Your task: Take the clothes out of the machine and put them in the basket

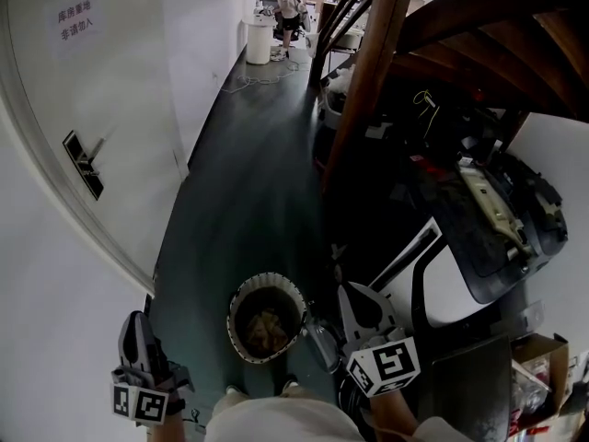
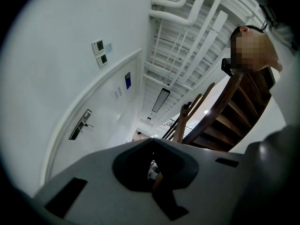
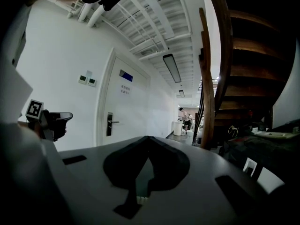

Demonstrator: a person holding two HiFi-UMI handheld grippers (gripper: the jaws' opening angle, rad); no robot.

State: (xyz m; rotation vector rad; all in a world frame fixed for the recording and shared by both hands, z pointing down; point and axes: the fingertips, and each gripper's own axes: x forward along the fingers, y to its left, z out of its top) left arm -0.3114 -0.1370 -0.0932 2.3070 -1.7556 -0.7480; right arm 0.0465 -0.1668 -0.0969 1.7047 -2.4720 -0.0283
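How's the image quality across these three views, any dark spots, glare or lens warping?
Head view: dim, the basket and floor murky, the white door brighter, its frame bowed by the lens. Left gripper view: heavy fisheye with black corners, a mosaic patch upper right. Right gripper view: same round vignette, the staircase almost black against the bright ceiling.

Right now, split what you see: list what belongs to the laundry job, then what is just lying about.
Job: basket, clothes in it, left gripper, right gripper.
Lying about: cardboard box, white bin down the hall, wooden stair post.
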